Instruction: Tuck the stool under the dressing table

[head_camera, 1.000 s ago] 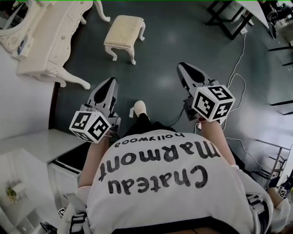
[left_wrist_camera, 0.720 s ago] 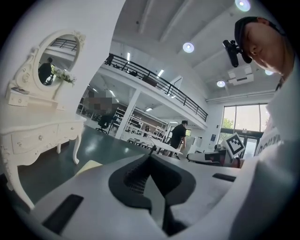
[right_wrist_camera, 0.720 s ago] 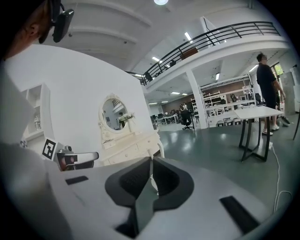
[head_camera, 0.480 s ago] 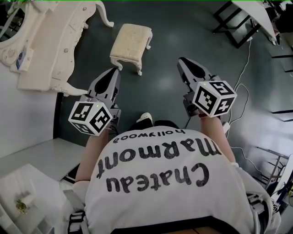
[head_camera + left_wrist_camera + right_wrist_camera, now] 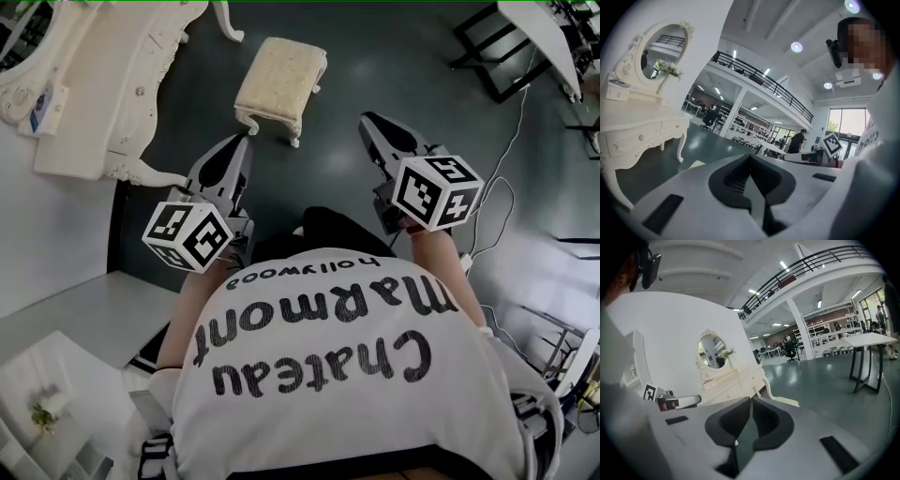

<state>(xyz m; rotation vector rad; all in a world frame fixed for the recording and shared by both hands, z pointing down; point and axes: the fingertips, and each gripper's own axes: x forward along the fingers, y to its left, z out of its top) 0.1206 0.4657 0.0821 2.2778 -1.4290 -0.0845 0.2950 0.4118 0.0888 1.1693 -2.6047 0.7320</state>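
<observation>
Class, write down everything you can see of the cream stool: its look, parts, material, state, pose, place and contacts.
The stool is cream: a rectangular padded seat, textured on top, on a carved frame with short curved legs, seemingly painted wood. It stands upright on the dark floor, clear of the dressing table, not tucked under. Only the floor touches it.

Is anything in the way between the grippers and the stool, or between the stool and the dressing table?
Nothing visible. Only bare dark floor lies between the stool and the left gripper and right gripper, and between the stool and the dressing table.
</observation>
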